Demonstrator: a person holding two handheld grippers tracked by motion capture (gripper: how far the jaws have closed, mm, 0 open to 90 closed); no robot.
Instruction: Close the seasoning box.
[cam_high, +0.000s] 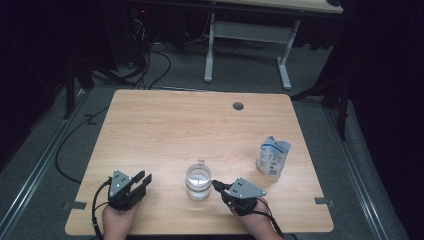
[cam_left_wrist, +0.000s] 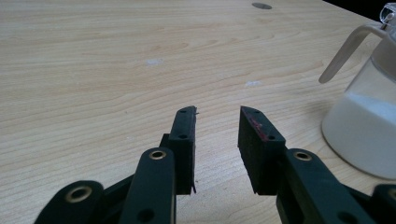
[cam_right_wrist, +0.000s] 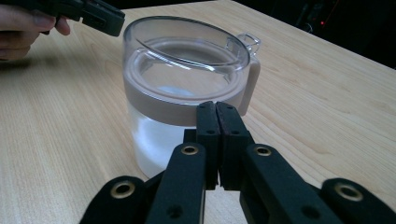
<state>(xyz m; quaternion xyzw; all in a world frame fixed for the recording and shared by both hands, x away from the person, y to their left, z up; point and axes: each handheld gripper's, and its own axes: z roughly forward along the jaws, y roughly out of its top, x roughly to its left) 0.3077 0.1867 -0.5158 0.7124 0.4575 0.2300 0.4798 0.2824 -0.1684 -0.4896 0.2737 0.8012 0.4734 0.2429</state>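
Your right gripper (cam_right_wrist: 217, 109) sits just short of the clear jar (cam_high: 198, 182), its jaws pressed together with nothing between them, tips level with the jar's tan lid band. The jar stands near the front middle of the desk (cam_high: 165, 125), partly filled with something white. Your left gripper (cam_left_wrist: 217, 126) rests over bare wood to the jar's left, jaws spread partway and holding nothing. If you mean to work the lid, first steady the body with the left gripper, low down where the white fill gives it weight, then bring the right in gently; a push from closed jaws alone would likely slide or tip the jar. Spread the right jaws before any grasp. The high view blurs the small clear catch (cam_right_wrist: 246, 41) at the jar's far edge, so you cannot tell whether it is latched. The jar's right side is cut off in the left gripper view, and the print on the blue-and-white pouch (cam_high: 273, 157) at the right is unreadable.
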